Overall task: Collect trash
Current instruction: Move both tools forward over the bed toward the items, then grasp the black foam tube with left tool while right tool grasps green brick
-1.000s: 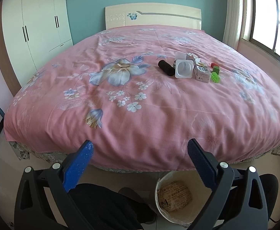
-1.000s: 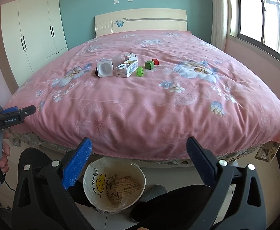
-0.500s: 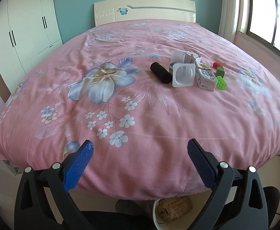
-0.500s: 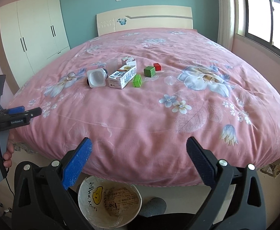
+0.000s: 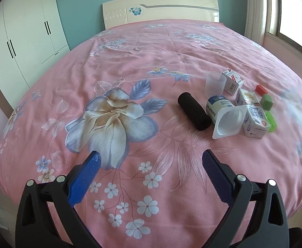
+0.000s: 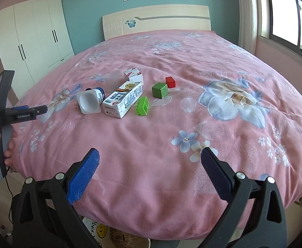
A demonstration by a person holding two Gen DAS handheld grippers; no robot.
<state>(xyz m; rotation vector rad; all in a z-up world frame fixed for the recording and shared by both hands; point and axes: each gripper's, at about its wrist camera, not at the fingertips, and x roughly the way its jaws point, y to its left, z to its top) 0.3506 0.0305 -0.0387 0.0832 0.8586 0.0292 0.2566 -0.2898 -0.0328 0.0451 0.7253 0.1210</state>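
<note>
Trash lies clustered at one o'clock: yogurt cup (image 5: 226, 117), milk carton (image 5: 252, 113); left gripper (image 5: 150, 165) and right gripper (image 6: 150, 161) both released, probably ready to grasp.

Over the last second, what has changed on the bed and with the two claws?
Both claws moved forward and up over the bed: the left claw now hangs above the pink bedspread, the right claw near its foot edge, and the trash bin has slid almost out of view. Both remain open and empty. The yogurt cup, milk carton and blocks lie unmoved.
</note>
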